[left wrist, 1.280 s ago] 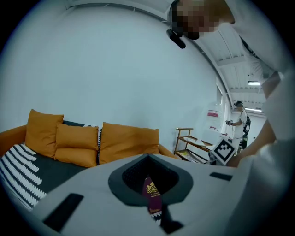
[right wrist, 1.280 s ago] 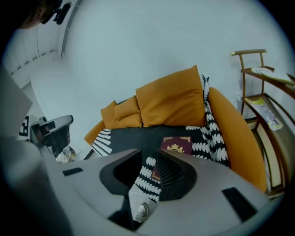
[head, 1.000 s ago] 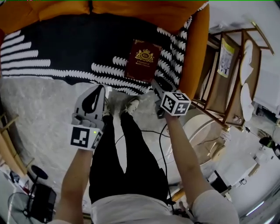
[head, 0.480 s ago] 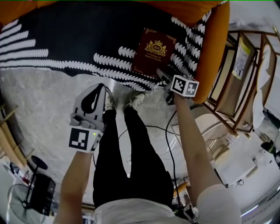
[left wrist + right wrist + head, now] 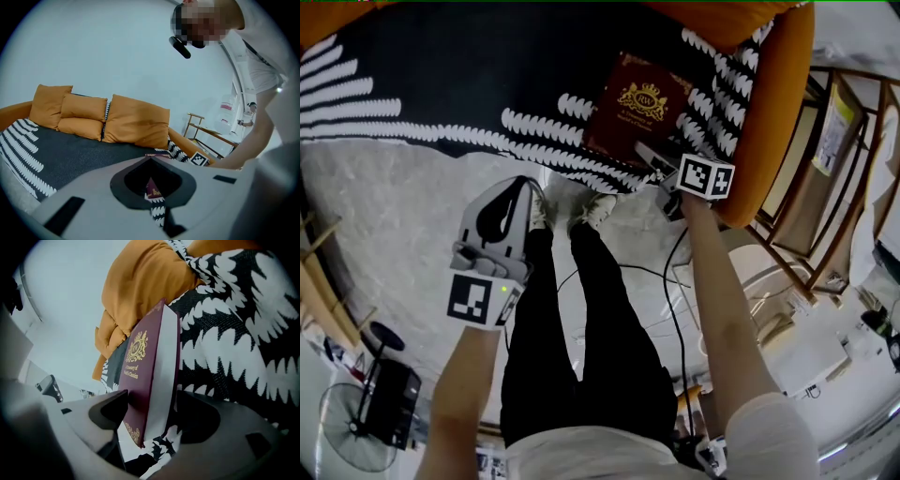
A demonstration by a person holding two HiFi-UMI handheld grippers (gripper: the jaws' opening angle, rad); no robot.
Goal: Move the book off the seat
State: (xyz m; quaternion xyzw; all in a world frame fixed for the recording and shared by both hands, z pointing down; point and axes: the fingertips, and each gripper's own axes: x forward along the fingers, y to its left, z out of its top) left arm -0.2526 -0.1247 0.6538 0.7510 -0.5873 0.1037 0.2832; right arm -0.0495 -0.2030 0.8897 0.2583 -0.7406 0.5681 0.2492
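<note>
A maroon book (image 5: 637, 111) with a gold crest lies flat on the sofa seat (image 5: 441, 84), on the black throw with white leaf print, close to the orange armrest (image 5: 773, 112). My right gripper (image 5: 647, 156) is at the book's near corner. Its jaws have just been opening and now straddle the book (image 5: 145, 380), one on the cover side, one on the page side with a gap. My left gripper (image 5: 521, 186) hangs over the floor in front of the seat, shut and empty. The book (image 5: 153, 188) shows small through the hole between its jaws.
Orange cushions (image 5: 136, 119) line the sofa's back. A wooden rack (image 5: 853, 131) stands right of the armrest. The person's legs (image 5: 572, 319) and a cable (image 5: 647, 272) are on the marble floor (image 5: 384, 225). A fan stand (image 5: 356, 441) sits bottom left.
My right gripper has moved forward and down to the book's near corner, and its jaws have opened around it. The left gripper has sunk slightly. The book has not shifted on the seat.
</note>
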